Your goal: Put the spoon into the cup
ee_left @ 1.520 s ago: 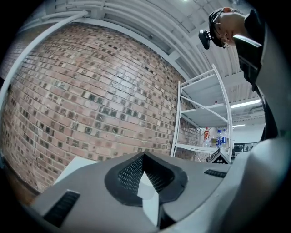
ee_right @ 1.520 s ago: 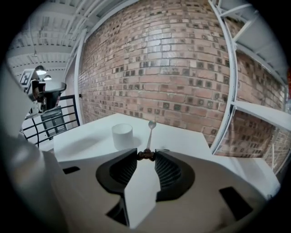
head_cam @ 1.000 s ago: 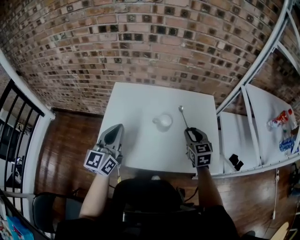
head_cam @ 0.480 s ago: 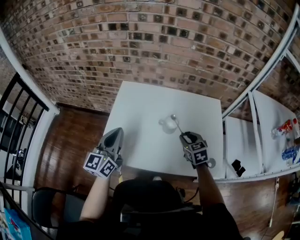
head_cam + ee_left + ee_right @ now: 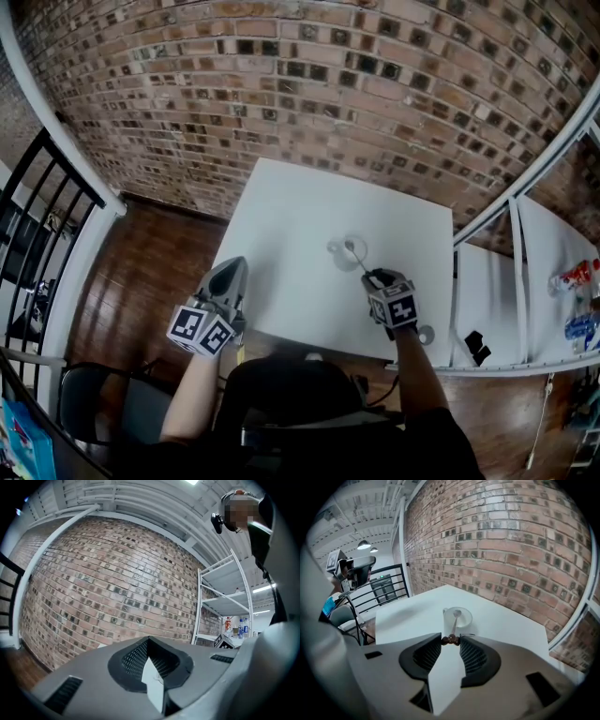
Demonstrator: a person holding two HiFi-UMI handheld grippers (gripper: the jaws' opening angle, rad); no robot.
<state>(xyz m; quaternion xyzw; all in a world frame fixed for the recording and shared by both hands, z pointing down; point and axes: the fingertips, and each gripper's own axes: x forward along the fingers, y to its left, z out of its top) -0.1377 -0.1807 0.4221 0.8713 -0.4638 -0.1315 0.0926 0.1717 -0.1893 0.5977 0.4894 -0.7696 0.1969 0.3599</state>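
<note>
A white cup (image 5: 337, 251) stands near the middle of the white table (image 5: 281, 216). In the right gripper view the cup (image 5: 464, 620) shows just beyond the jaws, its handle to the left. My right gripper (image 5: 373, 277) is shut on the brown end of a metal spoon (image 5: 357, 259) and points down at the cup. The spoon (image 5: 454, 623) reaches forward, and its bowl sits over the cup's mouth. My left gripper (image 5: 228, 277) hovers by the table's front left edge, far from the cup. Its jaws (image 5: 148, 640) meet with nothing between them.
A white shelf rack (image 5: 525, 272) stands right of the table, with bottles (image 5: 574, 277) and a black object (image 5: 473, 342) on it. A brick wall (image 5: 309, 84) runs behind the table. A black railing (image 5: 37, 234) is at the left, and a chair (image 5: 281, 394) is at the front.
My right gripper has moved left and down towards the cup with the spoon. The spoon's bowl, earlier to the right of the cup, is now over its mouth. The left gripper has barely shifted.
</note>
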